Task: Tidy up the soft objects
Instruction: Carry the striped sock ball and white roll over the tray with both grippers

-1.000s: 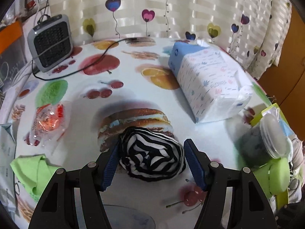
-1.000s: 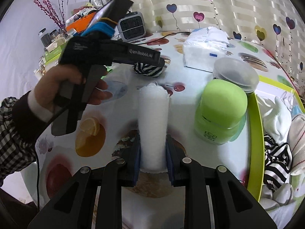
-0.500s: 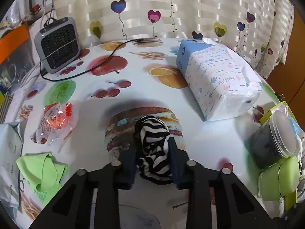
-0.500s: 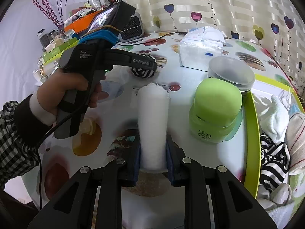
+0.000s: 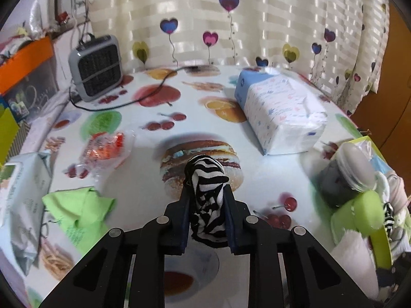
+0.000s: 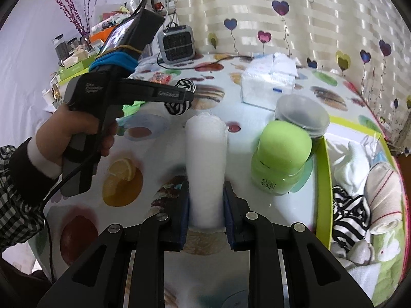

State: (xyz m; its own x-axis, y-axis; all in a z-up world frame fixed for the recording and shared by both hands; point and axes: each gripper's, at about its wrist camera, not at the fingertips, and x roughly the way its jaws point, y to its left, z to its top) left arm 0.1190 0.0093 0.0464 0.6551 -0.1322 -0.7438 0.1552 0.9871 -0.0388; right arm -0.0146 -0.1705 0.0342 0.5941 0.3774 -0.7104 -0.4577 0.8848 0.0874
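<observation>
Two grippers are up over the fruit-print tablecloth (image 5: 269, 174), each with something soft in it. At the bottom centre of the left wrist view, the left gripper (image 5: 207, 200) has its jaws closing on a black-and-white striped sock bundle (image 5: 206, 192), squeezed narrow between the pads. In the right wrist view, the right gripper (image 6: 205, 200) clamps a white rolled cloth (image 6: 206, 159) that stands upright at centre frame. Right of it sit a green-lidded jar (image 6: 281, 154) and a lime-green tray (image 6: 324, 179) holding more socks at the right edge. A tissue pack (image 5: 280, 113) lies upper right in the left wrist view.
</observation>
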